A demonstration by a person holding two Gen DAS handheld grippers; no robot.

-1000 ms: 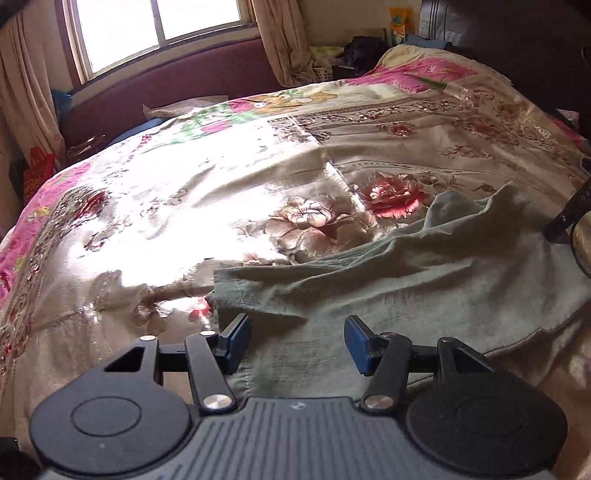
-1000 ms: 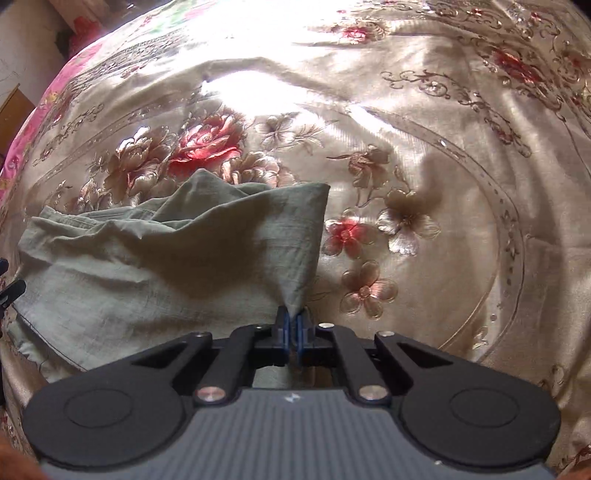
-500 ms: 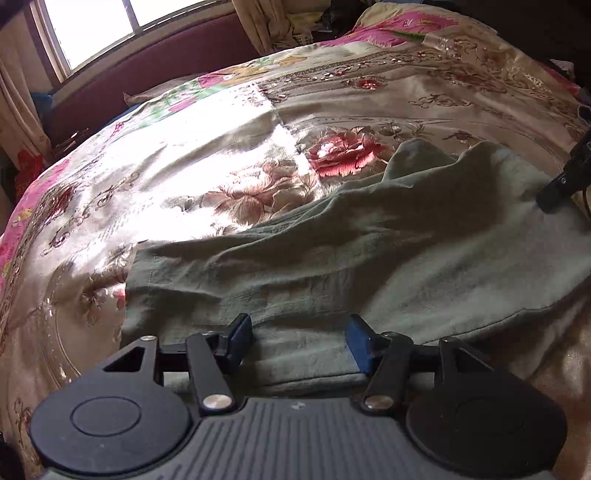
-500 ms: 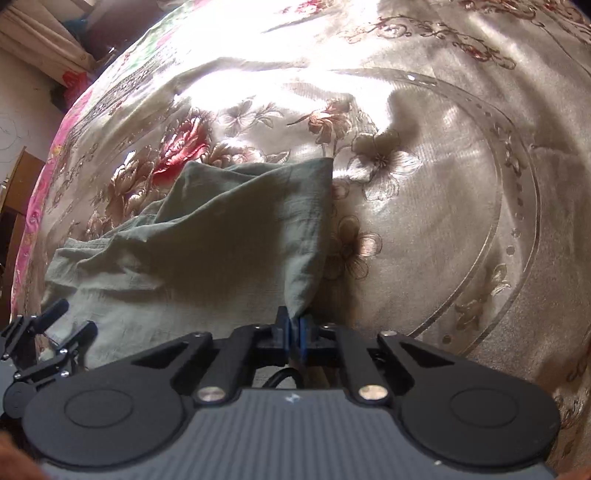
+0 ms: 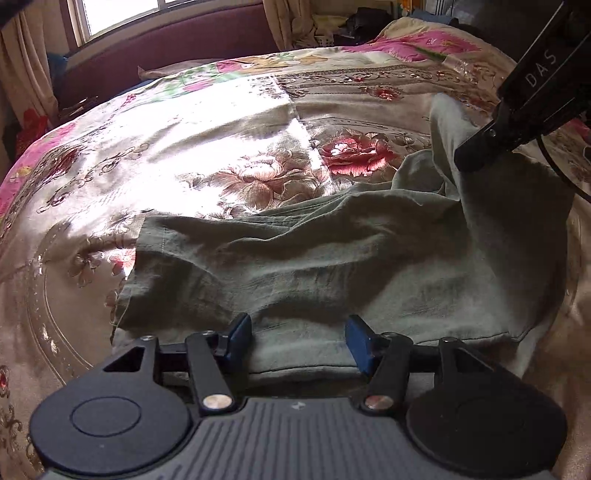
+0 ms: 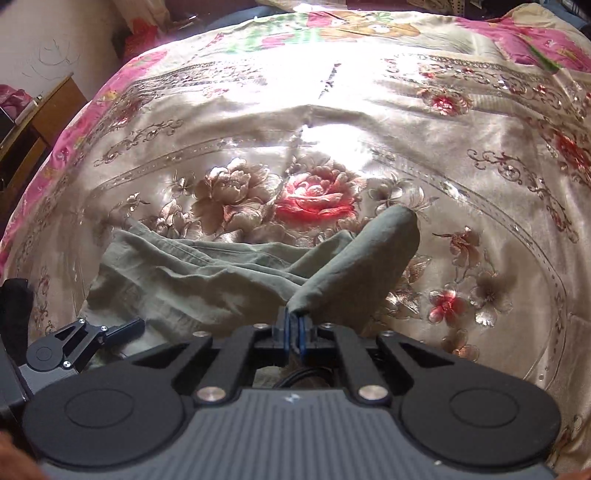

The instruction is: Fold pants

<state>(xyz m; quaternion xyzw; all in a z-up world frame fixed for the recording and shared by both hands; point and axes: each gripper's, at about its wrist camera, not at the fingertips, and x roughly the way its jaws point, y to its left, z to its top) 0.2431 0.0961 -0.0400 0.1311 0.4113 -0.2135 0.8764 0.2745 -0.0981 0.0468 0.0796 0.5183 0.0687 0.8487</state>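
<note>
A wide bed (image 5: 207, 155) fills both views, spread with a shiny cream cover (image 6: 461, 155) worked with red and beige roses and pink borders, sunlight glaring off its middle. Behind it in the left view run a dark maroon headboard (image 5: 177, 48), a window (image 5: 122, 14) and beige curtains (image 5: 22, 62); in the right view a brown wooden cabinet (image 6: 40, 122) stands at the bed's left edge. The pants (image 5: 332, 266), grey-green and crumpled, lie across the near part of the cover, their hemmed end toward the left in the left view, the near edge folded under just ahead of the left gripper. One corner of the cloth is lifted clear of the cover and drawn up in a taut fold toward the right of the left view. The right gripper (image 6: 293, 328) has that corner: its blue pads are pressed together with the fabric pinched between them, the cloth bunching up and away from the tips, and from the left view its black body (image 5: 517, 96) shows slanting down onto the raised fold. The left gripper (image 5: 297, 341) hangs low over the near edge of the pants, its jaws standing well apart with the cloth lying between the blue pads (image 5: 240, 334) but nothing gripped; whether the tips touch the fabric cannot be told
</note>
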